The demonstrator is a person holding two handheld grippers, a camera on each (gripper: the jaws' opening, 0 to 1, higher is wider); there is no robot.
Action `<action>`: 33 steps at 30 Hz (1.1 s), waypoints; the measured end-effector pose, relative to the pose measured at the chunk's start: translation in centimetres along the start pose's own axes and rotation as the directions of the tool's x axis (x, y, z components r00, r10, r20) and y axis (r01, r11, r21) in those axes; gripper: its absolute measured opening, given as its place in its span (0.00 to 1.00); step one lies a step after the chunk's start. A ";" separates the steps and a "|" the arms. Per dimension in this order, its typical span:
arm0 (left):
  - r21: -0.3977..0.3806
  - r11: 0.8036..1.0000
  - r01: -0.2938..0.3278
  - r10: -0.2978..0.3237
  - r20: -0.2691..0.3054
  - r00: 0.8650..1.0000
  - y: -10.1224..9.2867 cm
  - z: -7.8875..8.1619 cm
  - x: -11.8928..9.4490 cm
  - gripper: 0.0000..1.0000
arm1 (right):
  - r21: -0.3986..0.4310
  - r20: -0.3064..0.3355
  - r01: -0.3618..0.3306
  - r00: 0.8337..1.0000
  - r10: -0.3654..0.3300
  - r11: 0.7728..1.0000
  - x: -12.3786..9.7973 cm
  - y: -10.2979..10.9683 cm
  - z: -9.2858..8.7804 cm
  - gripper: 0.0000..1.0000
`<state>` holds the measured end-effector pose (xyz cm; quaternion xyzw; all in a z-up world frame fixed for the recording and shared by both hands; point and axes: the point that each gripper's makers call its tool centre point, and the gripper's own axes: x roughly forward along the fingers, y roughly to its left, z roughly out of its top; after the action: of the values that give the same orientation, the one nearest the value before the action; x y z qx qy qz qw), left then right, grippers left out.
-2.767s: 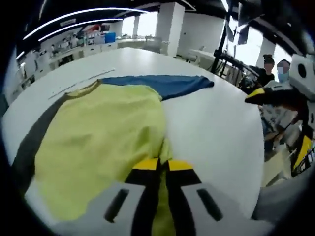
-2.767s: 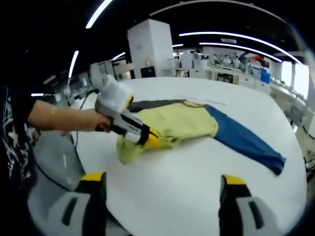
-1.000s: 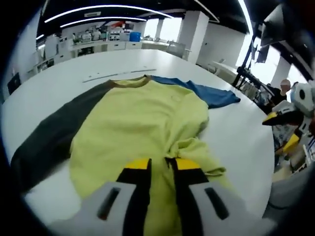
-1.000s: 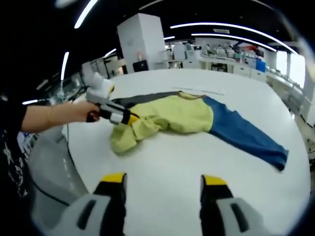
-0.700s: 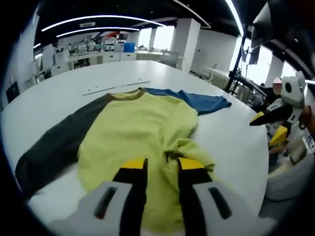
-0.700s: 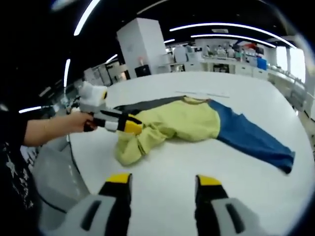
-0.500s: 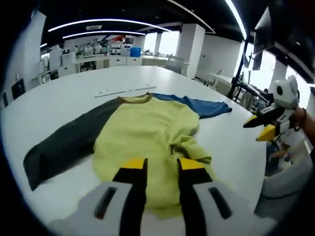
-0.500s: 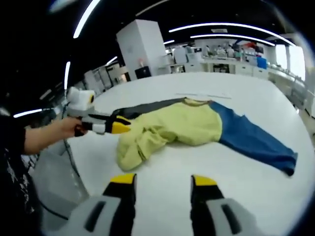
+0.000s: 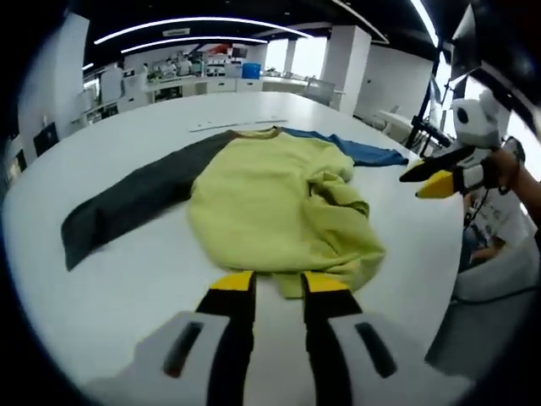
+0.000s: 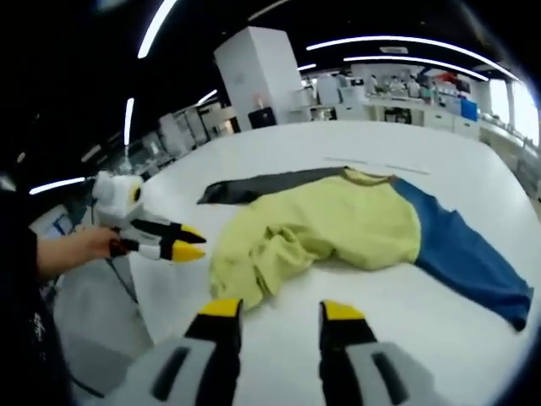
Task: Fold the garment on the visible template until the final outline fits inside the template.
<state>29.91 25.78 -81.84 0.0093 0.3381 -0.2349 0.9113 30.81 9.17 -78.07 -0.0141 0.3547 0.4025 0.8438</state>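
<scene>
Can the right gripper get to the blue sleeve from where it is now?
Probably yes. In the right gripper view, the blue sleeve lies flat on the white table, and only bare tabletop lies between it and the right gripper. The left gripper is on the far side of the garment.

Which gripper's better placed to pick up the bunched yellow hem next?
Probably left. The left gripper sits right at the bunched yellow hem, jaws slightly apart; the right gripper is further back over bare white table.

We see the garment (image 9: 270, 199) lying on the table (image 9: 127, 271), one sleeve (image 9: 135, 199) stretched to its left, the other (image 9: 359, 152) to its right, its hem bunched just ahead of the left gripper (image 9: 275, 283).
</scene>
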 end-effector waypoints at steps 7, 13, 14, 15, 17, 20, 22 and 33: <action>-0.014 1.000 0.003 -0.004 -0.020 1.000 -0.1 -1.0 0.6 0.17 | -0.033 -0.033 -0.018 0.999 0.017 0.999 2.4 0.1 -0.3 0.28; -0.027 1.000 -0.002 0.001 -0.028 1.000 0.0 -1.5 1.4 0.16 | -0.049 -0.048 -0.026 0.999 0.023 0.998 4.5 0.0 -0.5 0.22; -0.033 0.999 0.000 -0.001 -0.027 1.000 -0.1 -1.5 1.5 0.16 | -0.053 -0.052 -0.025 0.998 0.022 0.998 4.8 0.0 -0.6 0.21; -0.039 0.999 0.000 -0.001 -0.026 1.000 -0.2 -1.4 1.6 0.15 | -0.058 -0.057 -0.025 0.998 0.021 0.998 4.8 0.4 -0.7 0.20; -0.046 0.999 0.006 -0.006 -0.015 1.000 0.0 -1.4 2.0 0.15 | -0.070 -0.064 -0.024 0.998 0.019 0.997 5.3 0.5 -0.9 0.19; -0.046 0.999 0.005 -0.006 -0.017 1.000 -0.3 -1.1 2.0 0.12 | -0.084 -0.072 -0.022 0.997 0.016 0.996 5.9 0.4 -1.0 0.16; -0.037 0.999 0.002 -0.002 -0.021 1.000 -0.3 -1.0 2.1 0.11 | -0.097 -0.073 -0.015 0.997 0.008 0.995 6.2 0.1 -1.0 0.12; -0.040 0.999 -0.016 0.015 -0.023 1.000 0.0 -0.6 1.3 0.00 | -0.150 -0.068 0.014 0.997 -0.025 0.989 6.2 -0.9 -1.2 0.00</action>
<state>30.42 25.32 -83.07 -0.0036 0.3529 -0.2208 0.9092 33.34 12.29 -82.99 -0.0948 0.3526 0.4190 0.8313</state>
